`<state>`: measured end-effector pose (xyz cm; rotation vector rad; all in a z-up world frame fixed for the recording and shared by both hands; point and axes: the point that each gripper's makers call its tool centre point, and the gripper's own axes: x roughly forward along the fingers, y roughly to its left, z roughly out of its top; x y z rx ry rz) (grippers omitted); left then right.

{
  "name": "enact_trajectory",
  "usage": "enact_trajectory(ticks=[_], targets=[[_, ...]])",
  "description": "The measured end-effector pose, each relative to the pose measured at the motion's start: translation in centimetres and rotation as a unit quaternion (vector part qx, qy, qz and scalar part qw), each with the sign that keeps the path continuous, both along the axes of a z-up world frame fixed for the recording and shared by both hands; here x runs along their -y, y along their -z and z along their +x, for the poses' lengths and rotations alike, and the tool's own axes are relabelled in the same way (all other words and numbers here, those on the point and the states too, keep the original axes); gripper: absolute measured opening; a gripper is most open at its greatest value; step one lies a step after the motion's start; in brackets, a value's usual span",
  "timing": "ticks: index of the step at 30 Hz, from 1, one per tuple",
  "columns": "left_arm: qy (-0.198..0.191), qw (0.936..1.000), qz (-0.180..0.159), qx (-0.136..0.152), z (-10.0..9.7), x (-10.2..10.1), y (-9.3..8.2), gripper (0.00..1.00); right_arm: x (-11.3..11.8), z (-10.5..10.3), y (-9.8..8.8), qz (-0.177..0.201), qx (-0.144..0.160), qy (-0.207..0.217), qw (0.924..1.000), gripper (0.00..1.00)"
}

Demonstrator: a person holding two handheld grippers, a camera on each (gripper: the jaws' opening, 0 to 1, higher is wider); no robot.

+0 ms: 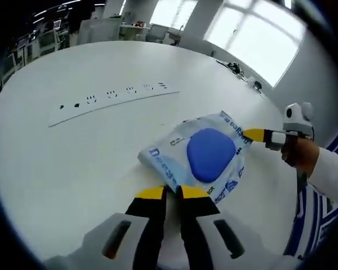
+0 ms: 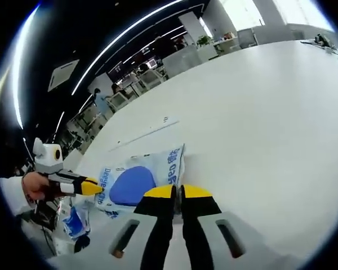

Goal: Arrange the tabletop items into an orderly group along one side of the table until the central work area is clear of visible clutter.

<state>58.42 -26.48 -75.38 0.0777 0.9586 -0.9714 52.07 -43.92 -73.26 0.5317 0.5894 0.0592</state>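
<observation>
Pinching the near edge of the wipes pack in the left gripper view: left tool with yellow tips nearly together, clamped on the pack's wrapper. Pack flat on the white bench, white-and-blue film with a blue oval lid on top, sitting right of centre. Right tool entering from the right, yellow tip touching the pack's far corner, held by a hand in a white sleeve; cannot tell from here whether closed on the film. White power strip lying well apart from the pack, further out on the bench, sockets up. Windows and office desks beyond the bench edge. Right gripper view: right tool with tips close together at the edge of the same wipes pack, apparently nipping the wrapper. Left tool coming in from the left, tip at the pack's opposite side, hand behind it. Power strip visible past the pack as a thin pale bar. Blue-and-white packet low left, near the bench edge. Rest of bench bare white.
</observation>
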Motion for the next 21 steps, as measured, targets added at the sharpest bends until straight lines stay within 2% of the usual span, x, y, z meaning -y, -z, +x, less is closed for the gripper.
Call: enact_trajectory(ticks=[4, 9, 14, 18, 21], targets=[[0.004, 1.0, -0.002, 0.0, -0.2, 0.1, -0.1, 0.13, 0.1, 0.0, -0.1, -0.001, 0.0, 0.004, 1.0, 0.05], [0.002, 1.0, 0.0, -0.004, -0.2, -0.2, -0.1, 0.16, 0.4, -0.1, -0.2, -0.002, 0.0, 0.008, 1.0, 0.11], [-0.002, 1.0, -0.007, -0.003, -0.2, -0.3, -0.7, 0.17, 0.6, -0.4, -0.5, -0.003, 0.003, 0.015, 0.9999, 0.13], [-0.004, 0.9999, -0.01, -0.003, -0.1, -0.4, -1.2, 0.2, 0.7, -0.4, -0.8, 0.005, 0.006, 0.023, 0.9997, 0.21], [-0.003, 1.0, -0.008, 0.001, -0.1, -0.6, -1.4, 0.21, 0.7, -0.5, -1.1, 0.001, 0.007, 0.023, 0.9997, 0.22]])
